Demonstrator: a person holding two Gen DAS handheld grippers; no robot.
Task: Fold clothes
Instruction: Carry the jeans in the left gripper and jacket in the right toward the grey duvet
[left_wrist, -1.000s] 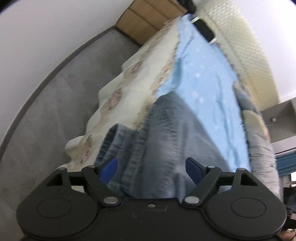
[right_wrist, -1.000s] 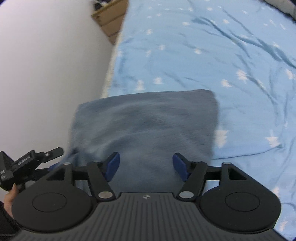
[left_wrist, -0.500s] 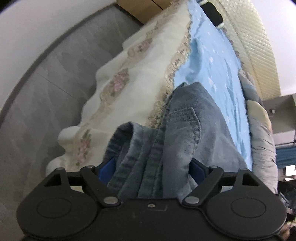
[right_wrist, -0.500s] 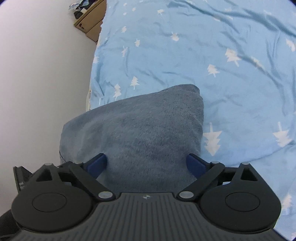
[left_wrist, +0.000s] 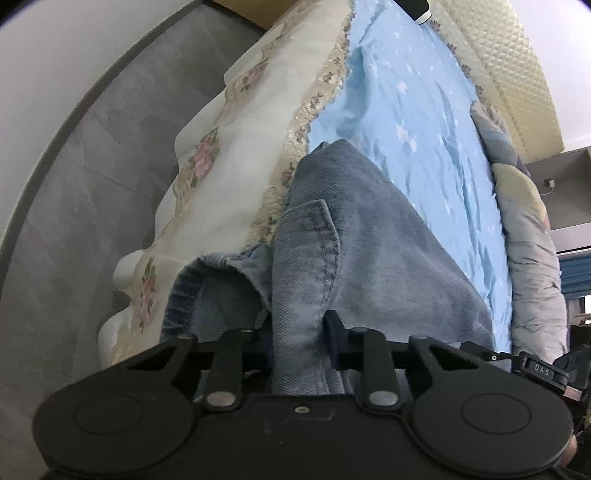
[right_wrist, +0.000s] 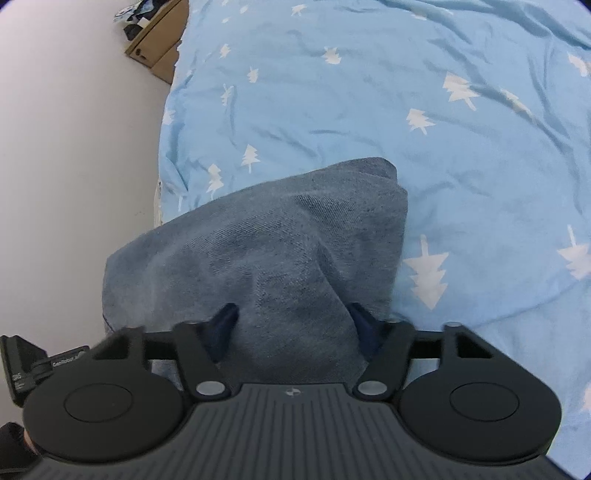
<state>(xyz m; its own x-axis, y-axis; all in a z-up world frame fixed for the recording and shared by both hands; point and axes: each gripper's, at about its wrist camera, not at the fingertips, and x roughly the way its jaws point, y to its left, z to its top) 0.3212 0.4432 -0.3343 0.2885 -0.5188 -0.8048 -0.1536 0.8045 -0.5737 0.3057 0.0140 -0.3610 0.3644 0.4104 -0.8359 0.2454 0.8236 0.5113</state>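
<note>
Left tool (left_wrist: 298, 325): its two fingers are drawn close together and clamp a thick fold of the jeans (left_wrist: 369, 266) between them; denim bunches out on both sides of the pinch.
Right tool (right_wrist: 291, 321): its blue-padded fingers (right_wrist: 225, 325) press into the denim from either side, with a ridge of cloth gathered between them, so it grips the jeans as well, though with a wider gap than the left one.
Jeans in the left wrist view: a stitched pocket edge (left_wrist: 327, 240) runs down toward the pinch, and the elastic waistband (left_wrist: 184, 295) curls open to the left of it, hanging over the side of the bed.
Jeans in the right wrist view (right_wrist: 280, 258): a folded bundle lying at the near edge of the bed, its far corner rounded and resting on the sheet.
Blue sheet (right_wrist: 369, 110): light blue with white tree shapes, wrinkled, covering the mattress under and beyond the jeans.
Floral bedspread (left_wrist: 229, 155): cream with pink flowers and a lace border, draped down the bed's side, just beside the jeans.
Floor (left_wrist: 92, 166): grey, below the bedspread.
Quilt (left_wrist: 532, 240): grey, bundled along the far side of the bed.
Cardboard box (right_wrist: 157, 44): against the wall, past the bed's far corner.
Headboard (left_wrist: 517, 74): pale and quilted.
</note>
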